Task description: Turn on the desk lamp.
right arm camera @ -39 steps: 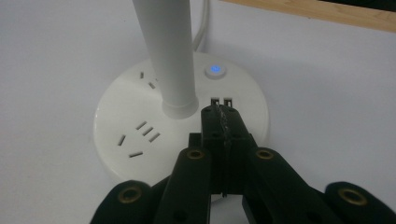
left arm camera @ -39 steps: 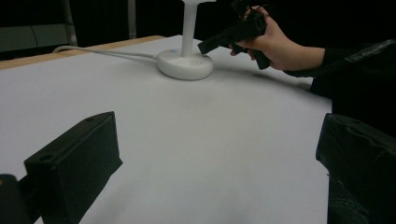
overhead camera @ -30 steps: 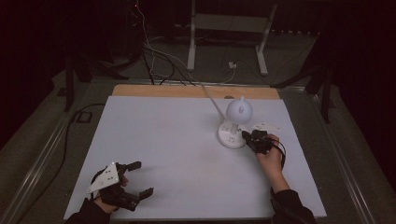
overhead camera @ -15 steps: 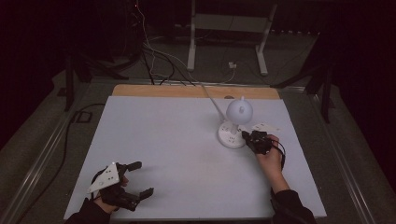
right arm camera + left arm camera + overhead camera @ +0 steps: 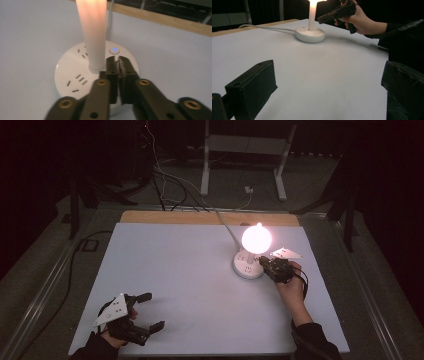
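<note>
Lamp [image 5: 256,239] is glowing on its round socket base [image 5: 75,75], far right of the table [image 5: 190,285]; right gripper [image 5: 118,60] has its jaws pressed together just short of the blue-lit button [image 5: 114,50], probably for poking it; left gripper [image 5: 145,312] sits spread wide near the front edge, idle.

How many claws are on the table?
2. The left claw is open, near the bottom left corner of the white table. The right claw is shut, its tips on the round base of the glowing lamp.
</note>
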A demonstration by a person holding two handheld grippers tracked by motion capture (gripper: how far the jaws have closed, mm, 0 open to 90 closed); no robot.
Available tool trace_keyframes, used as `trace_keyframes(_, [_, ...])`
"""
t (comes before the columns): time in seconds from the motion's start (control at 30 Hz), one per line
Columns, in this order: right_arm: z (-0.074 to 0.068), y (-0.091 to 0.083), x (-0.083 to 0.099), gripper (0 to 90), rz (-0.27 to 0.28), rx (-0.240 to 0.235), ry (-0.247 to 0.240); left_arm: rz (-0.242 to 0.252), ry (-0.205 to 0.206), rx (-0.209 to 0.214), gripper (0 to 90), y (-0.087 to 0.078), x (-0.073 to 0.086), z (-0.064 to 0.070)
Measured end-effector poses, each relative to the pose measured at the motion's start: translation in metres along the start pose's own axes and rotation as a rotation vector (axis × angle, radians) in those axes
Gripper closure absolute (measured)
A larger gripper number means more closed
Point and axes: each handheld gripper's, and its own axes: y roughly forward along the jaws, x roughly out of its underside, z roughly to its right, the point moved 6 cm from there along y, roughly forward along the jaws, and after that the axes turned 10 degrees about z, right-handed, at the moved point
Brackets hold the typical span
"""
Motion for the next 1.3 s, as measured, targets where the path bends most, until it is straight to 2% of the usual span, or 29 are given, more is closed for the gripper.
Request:
trace_keyframes(0.07, [-0.001,-0.001,0.0,79.7,0.001,-0.006,-0.004,0.002,0.0,0.0,0.3,0.0,0.0,0.0])
trace_keyframes(0.1, [-0.002,-0.002,0.0,72.9,0.007,-0.037,-0.001,0.003,0.0,-0.001,0.3,0.0,0.0,0.0])
trace_keyframes(0.13, [-0.002,-0.002,0.0,72.9,0.007,-0.037,-0.001,0.003,-0.001,-0.002,0.3,0.0,0.0,0.0])
trace_keyframes(0.23, [-0.004,-0.003,0.001,62.4,-0.004,-0.081,0.03,0.002,-0.001,-0.001,0.3,0.0,0.0,0.0])
trace_keyframes(0.43, [-0.008,-0.01,-0.004,32.2,0.027,-0.133,0.076,0.003,-0.003,-0.001,0.3,0.0,0.0,0.0])
trace_keyframes(0.47, [-0.01,-0.012,-0.005,24.5,0.023,-0.15,0.084,0.004,-0.005,-0.002,0.3,0.0,0.0,0.0])
trace_keyframes(0.5, [-0.01,-0.012,-0.005,24.5,0.023,-0.15,0.084,0.004,-0.004,0.0,0.3,0.0,-0.001,0.0])
trace_keyframes(0.57, [-0.011,-0.013,-0.006,13.1,0.03,-0.168,0.092,0.005,-0.004,0.0,0.3,0.0,-0.001,0.0])
trace_keyframes(0.67, [-0.013,-0.019,-0.009,3.9,0.046,-0.216,0.088,0.006,-0.005,0.0,0.3,0.0,-0.001,0.0])
trace_keyframes(0.73, [-0.015,-0.022,-0.01,1.2,0.041,-0.251,0.092,0.005,-0.007,0.0,0.3,0.0,0.0,0.0])
trace_keyframes(0.77, [-0.016,-0.024,-0.01,0.0,0.027,-0.27,0.073,0.005,-0.007,0.001,0.3,0.0,0.0,0.0])
trace_keyframes(0.8, [-0.017,-0.026,-0.01,0.0,0.017,-0.286,0.075,0.006,-0.008,0.002,0.3,0.0,0.0,0.0])
trace_keyframes(0.87, [-0.018,-0.029,-0.011,0.0,0.003,-0.287,0.058,0.006,-0.007,0.002,0.3,0.0,-0.001,0.0])
trace_keyframes(0.9, [-0.019,-0.031,-0.01,0.0,-0.023,-0.298,0.052,0.007,-0.008,0.002,0.3,0.0,-0.001,0.0])
trace_keyframes(1.3, [-0.027,-0.06,-0.016,0.0,0.03,-0.318,0.022,0.01,-0.012,0.001,0.3,0.0,-0.001,-0.001])
